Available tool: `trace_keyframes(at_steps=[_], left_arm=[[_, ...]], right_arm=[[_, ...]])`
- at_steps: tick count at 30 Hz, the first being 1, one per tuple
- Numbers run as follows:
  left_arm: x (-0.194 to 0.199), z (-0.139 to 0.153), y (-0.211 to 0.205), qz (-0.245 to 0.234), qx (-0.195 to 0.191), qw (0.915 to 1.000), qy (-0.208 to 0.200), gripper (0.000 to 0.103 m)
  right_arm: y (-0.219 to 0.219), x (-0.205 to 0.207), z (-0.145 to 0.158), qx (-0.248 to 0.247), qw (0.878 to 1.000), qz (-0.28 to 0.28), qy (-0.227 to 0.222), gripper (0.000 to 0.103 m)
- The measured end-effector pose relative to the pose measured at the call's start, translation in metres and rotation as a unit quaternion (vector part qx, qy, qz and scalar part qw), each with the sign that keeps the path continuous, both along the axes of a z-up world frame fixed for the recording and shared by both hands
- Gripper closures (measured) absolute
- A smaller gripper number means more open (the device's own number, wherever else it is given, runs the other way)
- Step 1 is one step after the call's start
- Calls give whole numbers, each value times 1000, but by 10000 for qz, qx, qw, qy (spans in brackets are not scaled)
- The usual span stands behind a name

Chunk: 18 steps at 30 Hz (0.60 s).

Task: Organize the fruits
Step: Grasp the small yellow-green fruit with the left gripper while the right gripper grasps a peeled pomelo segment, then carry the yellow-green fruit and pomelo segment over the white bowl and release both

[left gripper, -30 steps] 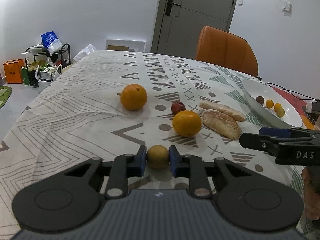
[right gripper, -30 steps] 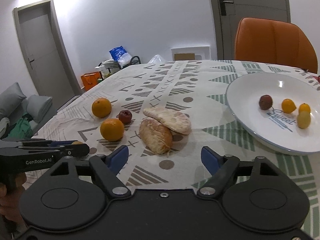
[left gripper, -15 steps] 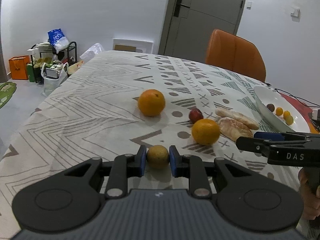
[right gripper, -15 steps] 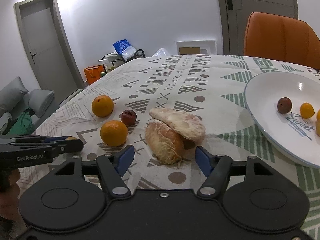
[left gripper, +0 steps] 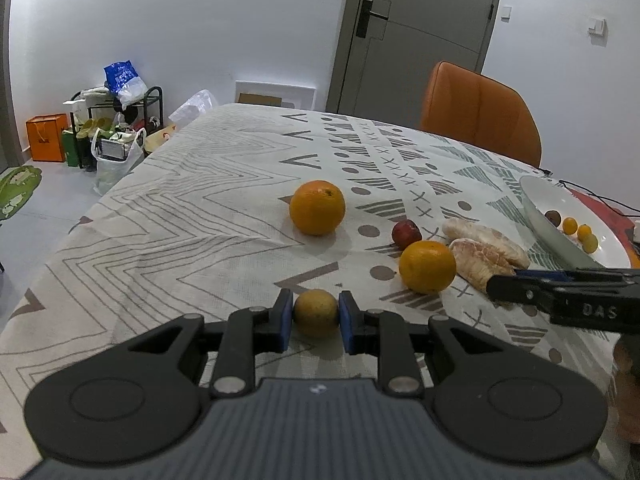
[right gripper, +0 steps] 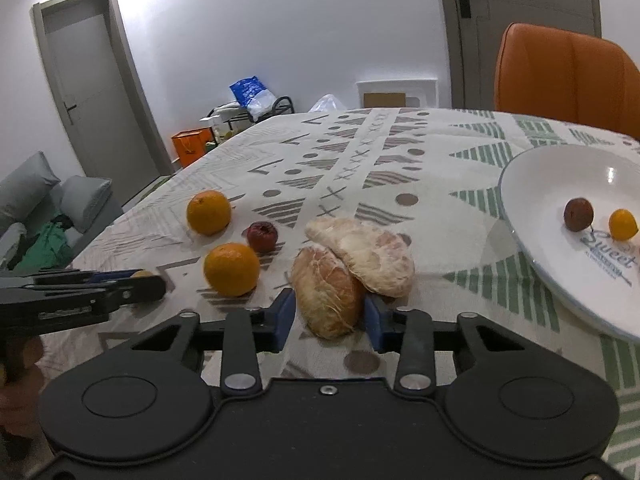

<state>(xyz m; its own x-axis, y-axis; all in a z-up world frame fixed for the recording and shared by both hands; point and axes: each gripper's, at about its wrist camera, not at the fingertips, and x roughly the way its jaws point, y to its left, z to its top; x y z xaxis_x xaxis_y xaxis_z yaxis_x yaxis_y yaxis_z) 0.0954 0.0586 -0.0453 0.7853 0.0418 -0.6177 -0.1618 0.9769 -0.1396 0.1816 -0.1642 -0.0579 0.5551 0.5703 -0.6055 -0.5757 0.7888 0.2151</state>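
Note:
My left gripper (left gripper: 316, 314) is shut on a small yellow-brown fruit (left gripper: 316, 312), held just above the patterned tablecloth. My right gripper (right gripper: 330, 314) has its blue pads on both sides of the near peeled pomelo piece (right gripper: 326, 296), which lies on the cloth with a second piece (right gripper: 366, 254) leaning on it. Two oranges (right gripper: 209, 212) (right gripper: 232, 269) and a dark red fruit (right gripper: 262, 236) lie to the left. The white plate (right gripper: 532, 184) at right holds several small fruits (right gripper: 579, 214).
An orange chair (left gripper: 478, 114) stands at the table's far side. The table's left edge (left gripper: 60, 240) drops to the floor, where bags and a rack (left gripper: 112, 128) stand. A cable (left gripper: 600, 198) lies behind the plate.
My right gripper moved forward and closed around the near pomelo piece. My left gripper, still holding the small fruit, drew back and swung left.

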Motion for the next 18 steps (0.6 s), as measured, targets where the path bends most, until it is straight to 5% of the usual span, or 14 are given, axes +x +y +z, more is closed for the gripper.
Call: trace_keyframes(at_steps=[18], left_arm=[[-6, -1, 4, -66, -113, 9999, -86, 80]], right_arm=[[20, 0, 0, -283, 9993, 124, -216, 63]])
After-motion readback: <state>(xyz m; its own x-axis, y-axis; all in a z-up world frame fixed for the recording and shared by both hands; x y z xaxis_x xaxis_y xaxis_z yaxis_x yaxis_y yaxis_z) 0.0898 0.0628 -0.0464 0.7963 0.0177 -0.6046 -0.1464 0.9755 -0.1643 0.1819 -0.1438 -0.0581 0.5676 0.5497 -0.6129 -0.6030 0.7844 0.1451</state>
